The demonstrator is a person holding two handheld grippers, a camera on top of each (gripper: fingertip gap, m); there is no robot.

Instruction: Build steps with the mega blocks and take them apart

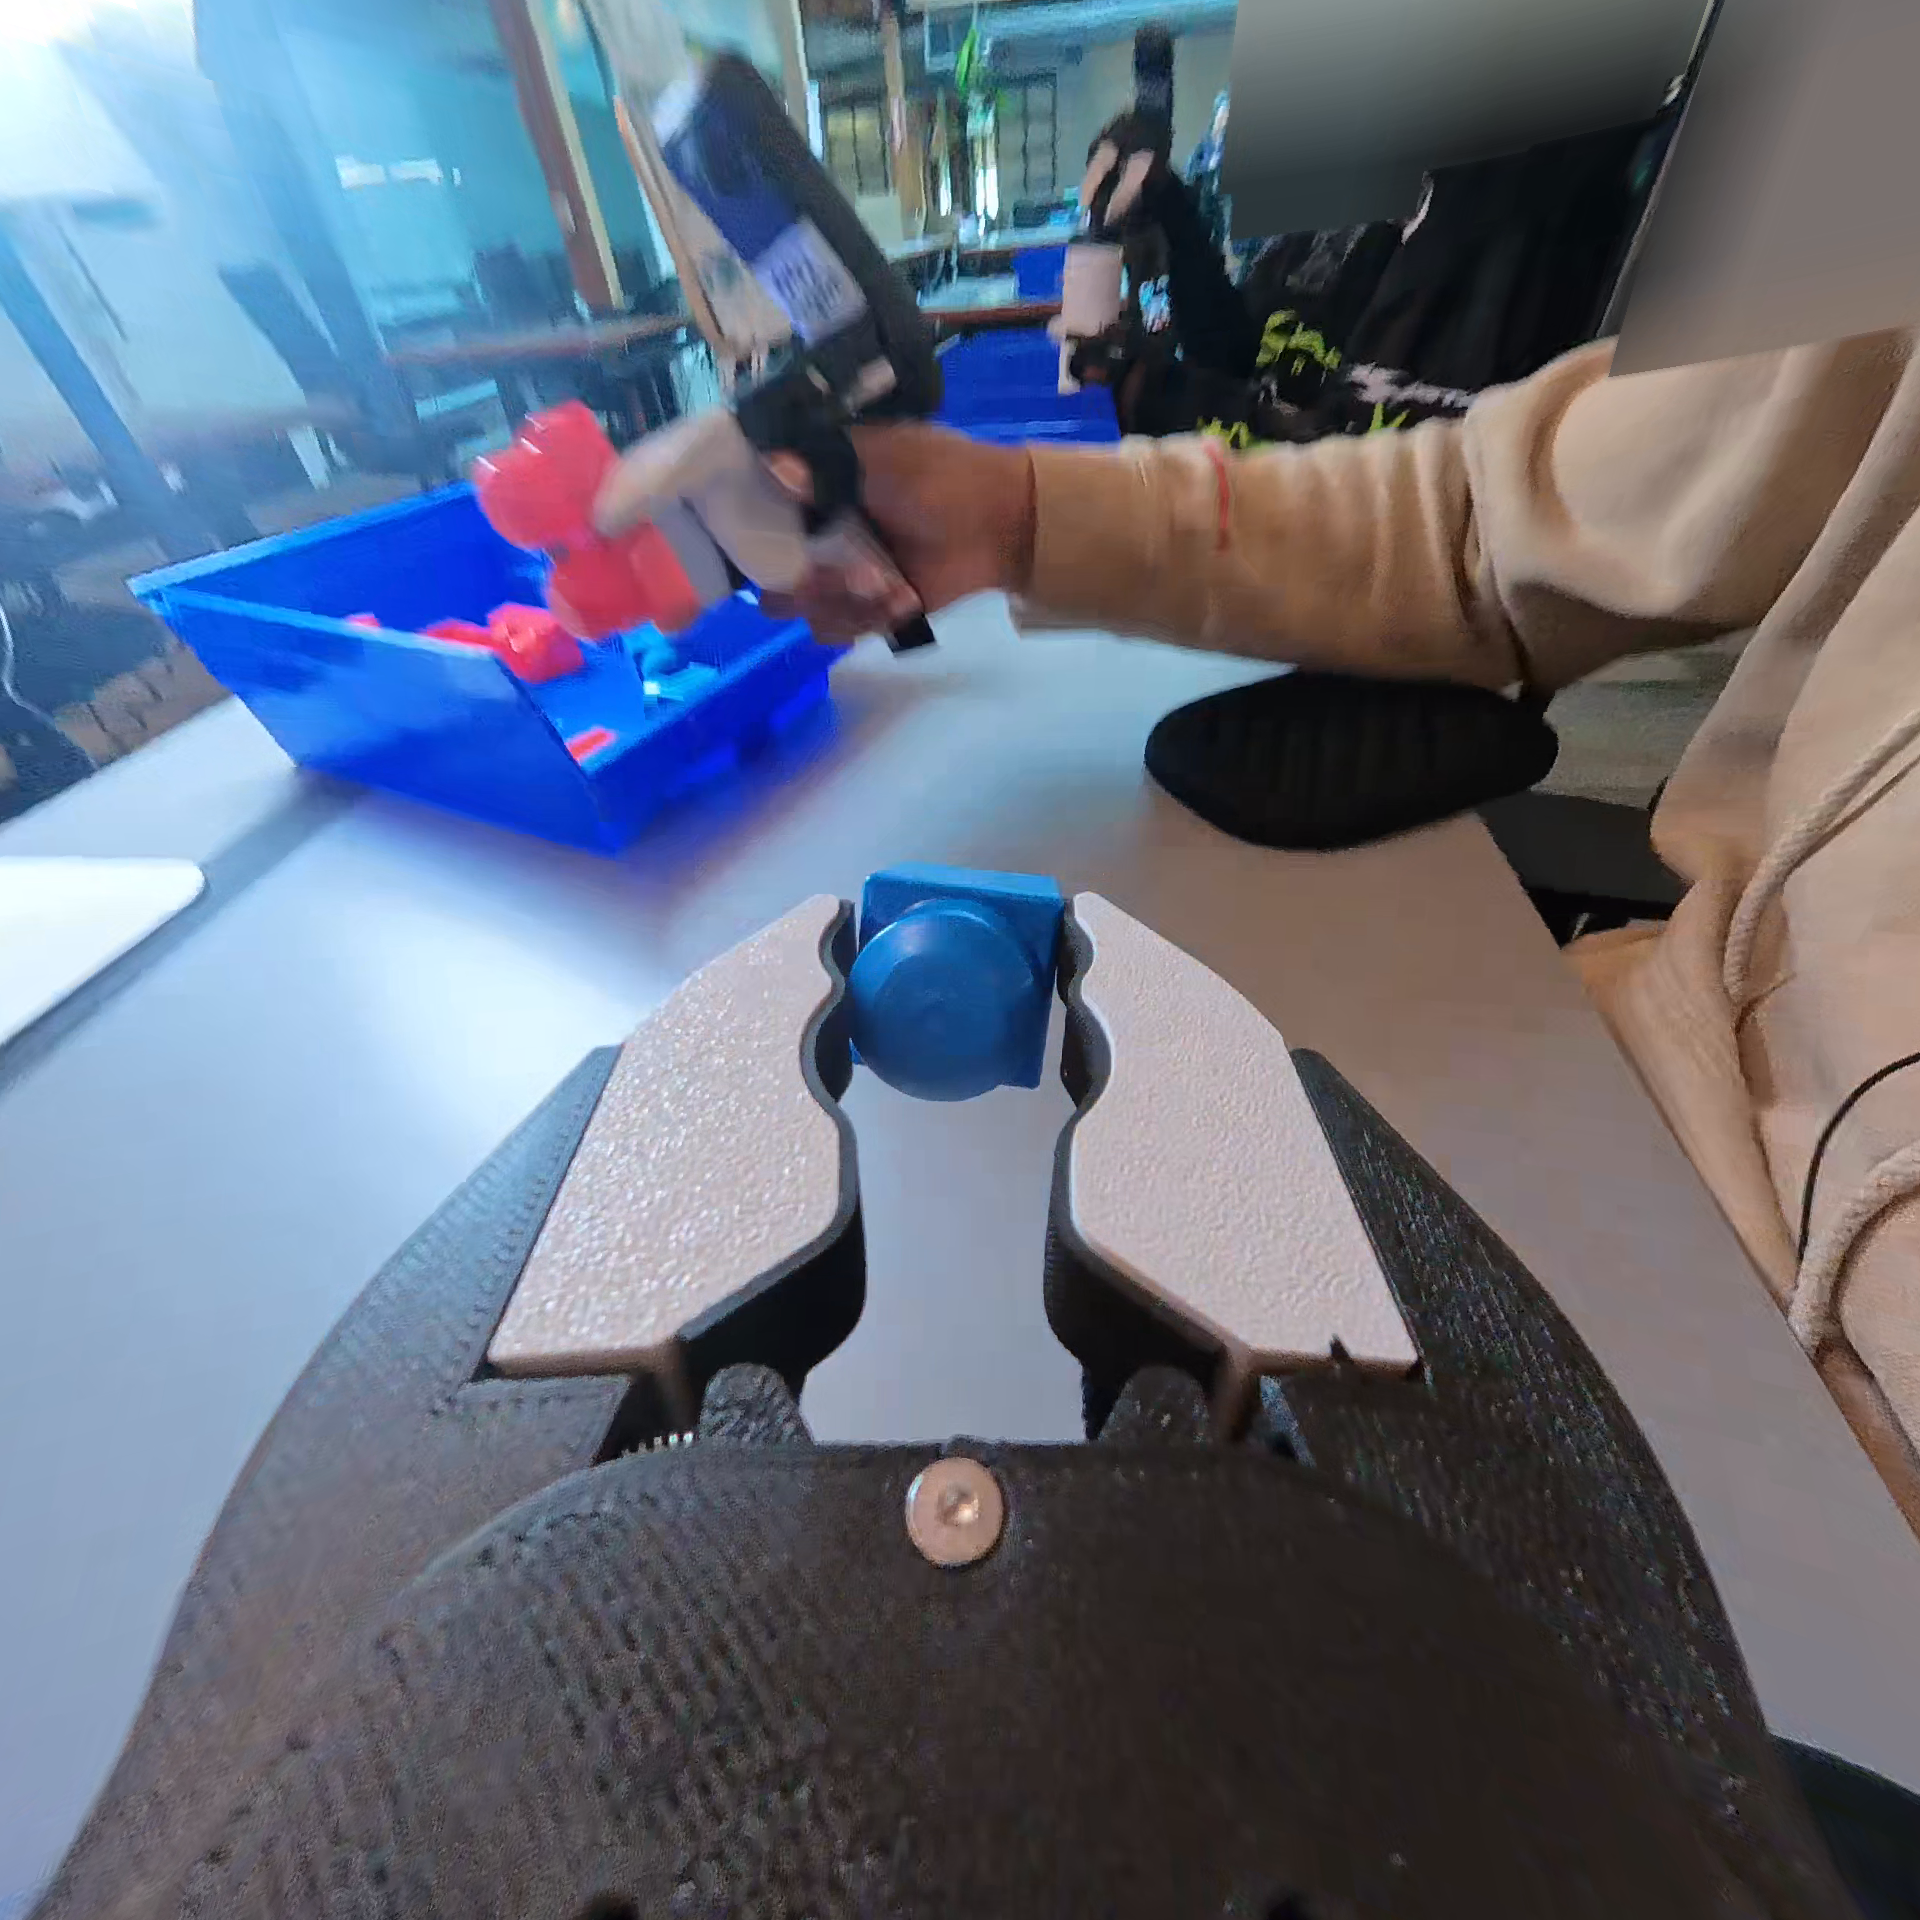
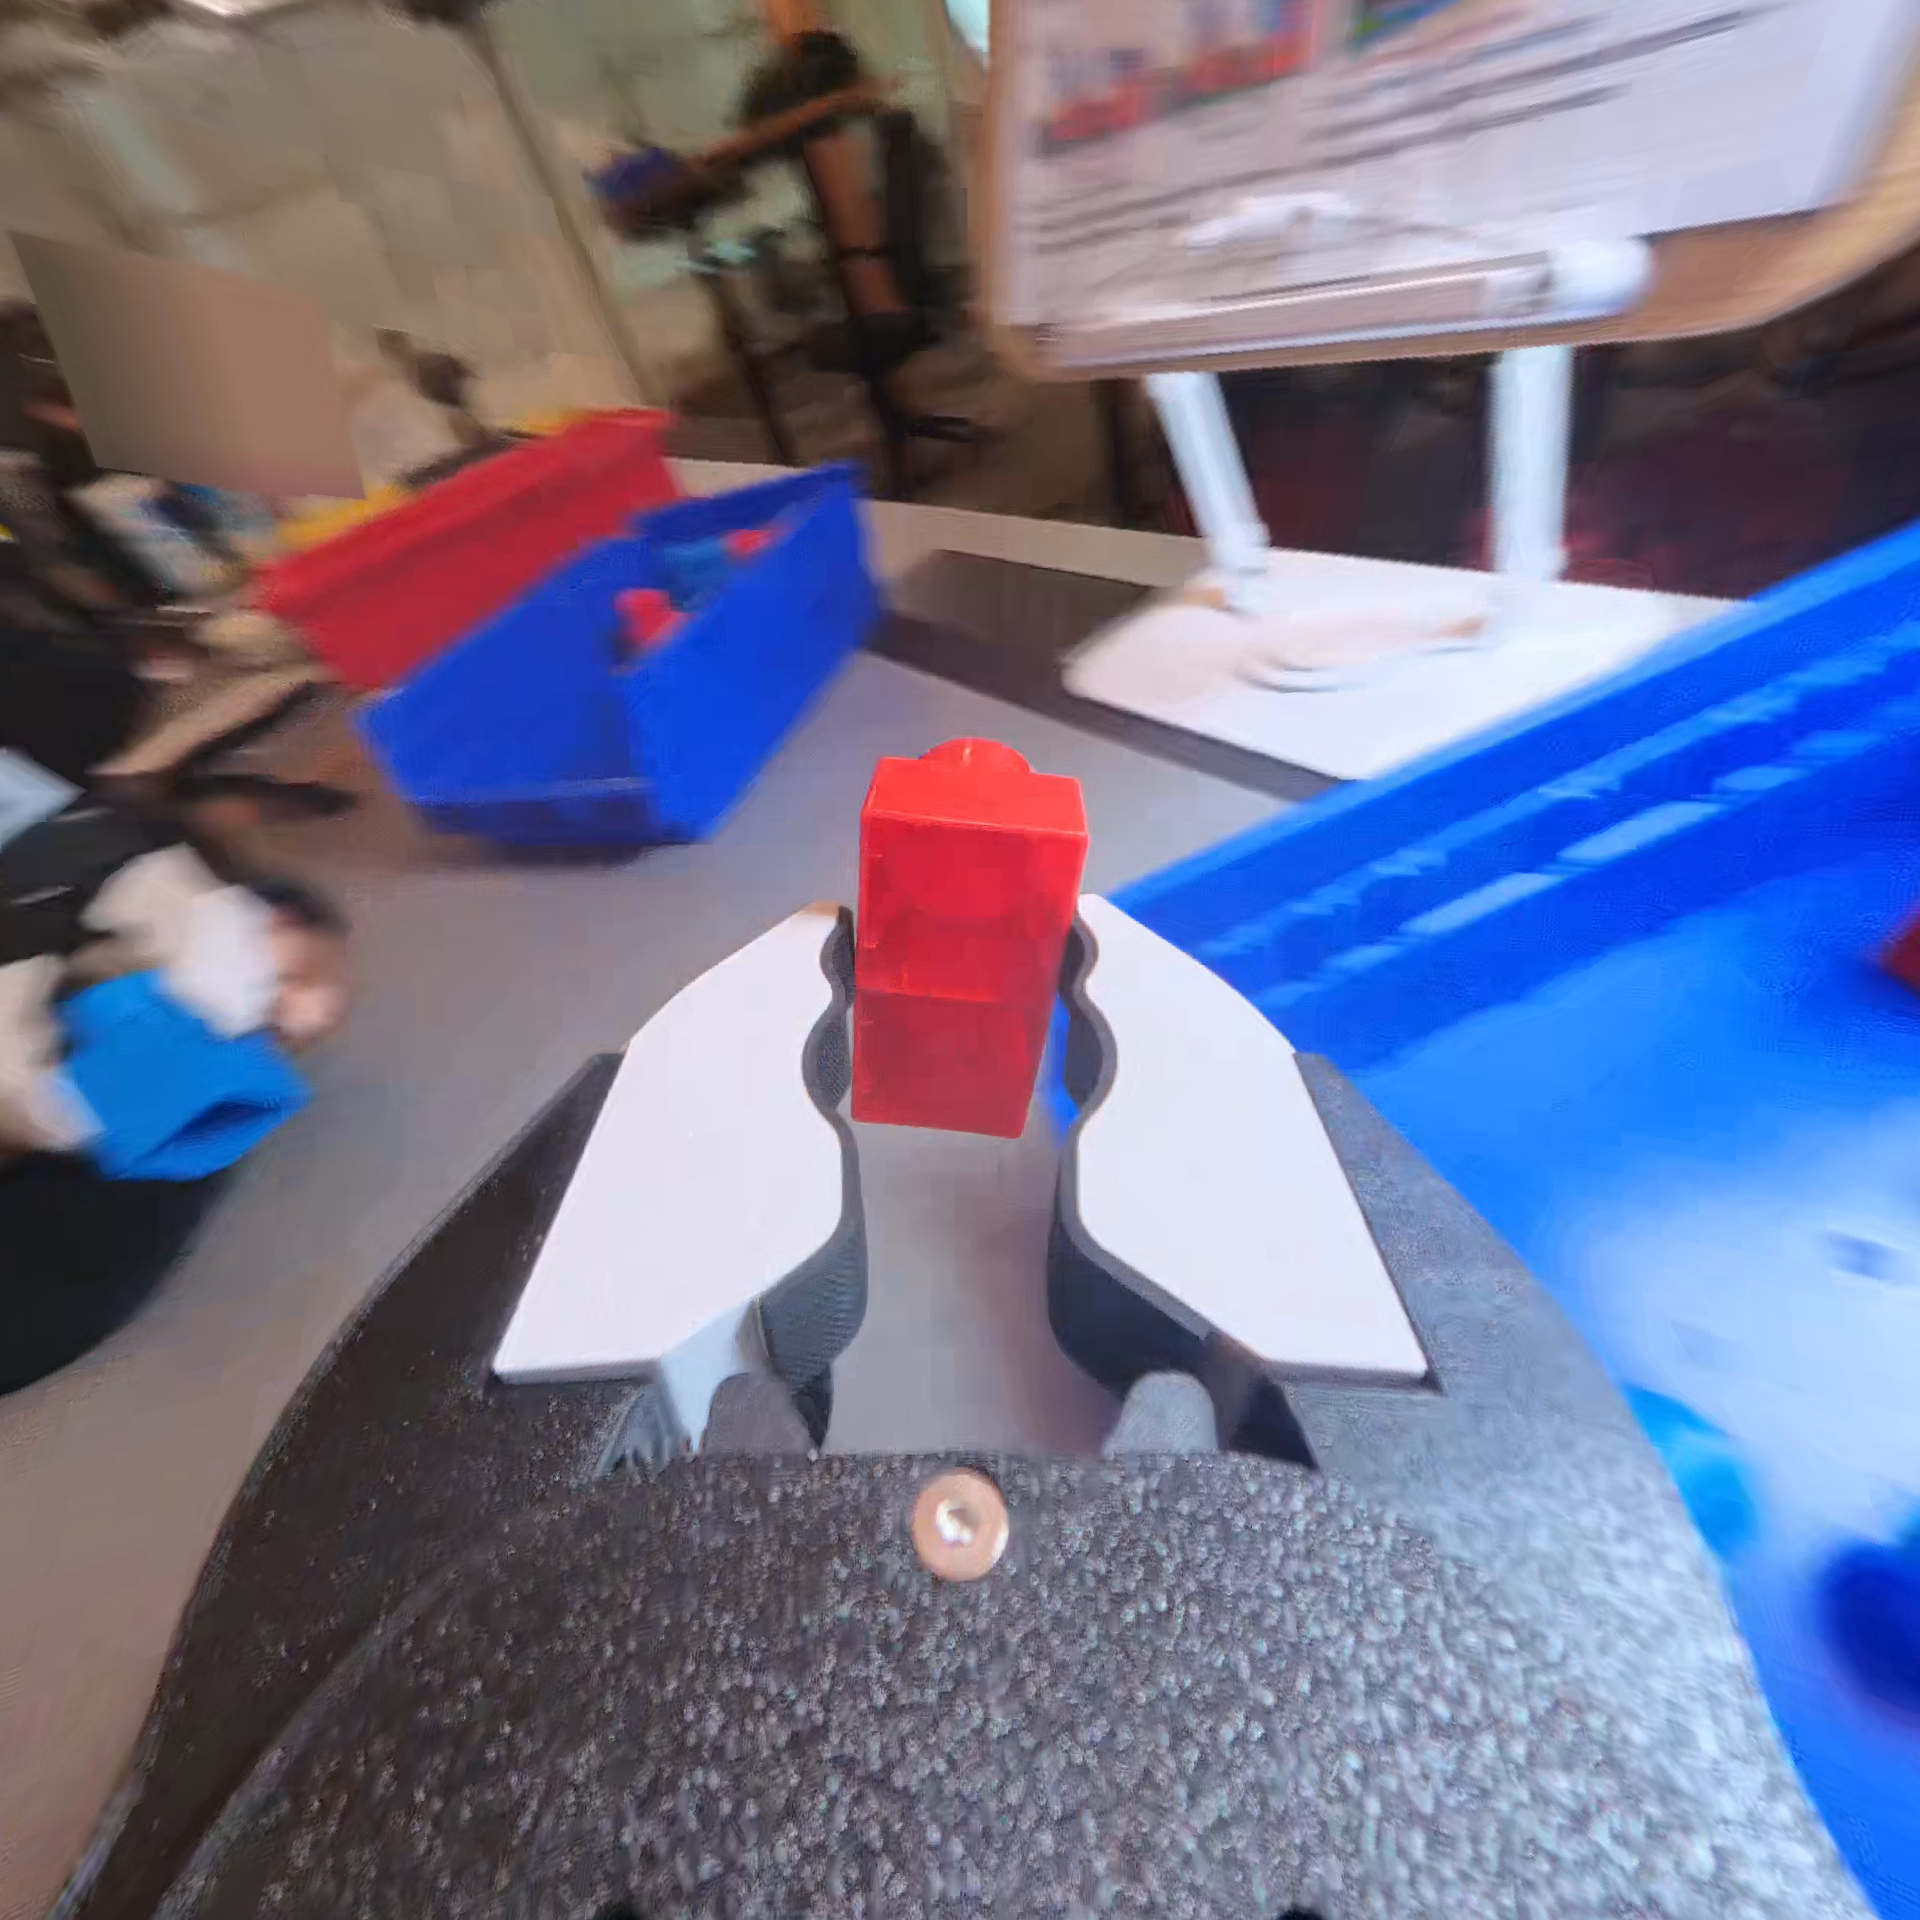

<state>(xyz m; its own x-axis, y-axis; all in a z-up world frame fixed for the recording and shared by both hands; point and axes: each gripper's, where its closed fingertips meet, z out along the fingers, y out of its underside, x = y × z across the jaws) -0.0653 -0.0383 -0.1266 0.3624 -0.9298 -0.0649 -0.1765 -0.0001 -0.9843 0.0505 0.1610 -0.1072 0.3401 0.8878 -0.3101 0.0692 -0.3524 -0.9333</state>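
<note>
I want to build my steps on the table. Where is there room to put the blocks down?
Bare grey table lies between the left gripper, holding a blue block, and the blue bin. It is crowded at the bin, where the right gripper carries red blocks, and by the black object.
</note>
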